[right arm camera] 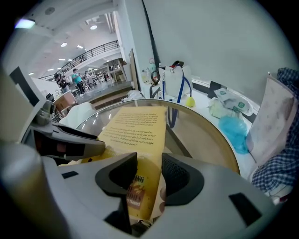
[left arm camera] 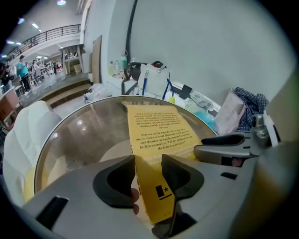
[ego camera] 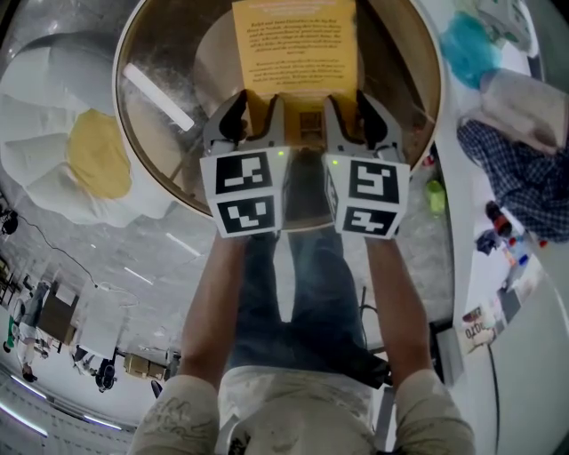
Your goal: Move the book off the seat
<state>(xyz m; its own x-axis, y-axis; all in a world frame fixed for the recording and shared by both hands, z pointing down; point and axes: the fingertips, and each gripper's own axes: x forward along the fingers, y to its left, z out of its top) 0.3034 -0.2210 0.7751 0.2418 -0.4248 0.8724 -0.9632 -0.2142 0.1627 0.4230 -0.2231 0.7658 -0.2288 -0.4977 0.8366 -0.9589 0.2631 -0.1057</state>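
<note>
One round glass-topped desk (ego camera: 169,62) lies under the single yellow book (ego camera: 295,49), a thin paperback that is probably light, bendy and slick-covered and so best gripped at its near edge, where the two claws, left claw (ego camera: 253,113) and right claw (ego camera: 353,114), each pinch it.

large open lab or workshop hall, mezzanine railing (left arm camera: 51,32), ceiling lights (left arm camera: 61,3), people (left arm camera: 21,70) at distant workstations, polished grey floor (ego camera: 116,258), cluttered white counter (ego camera: 544,342) along the wall
</note>
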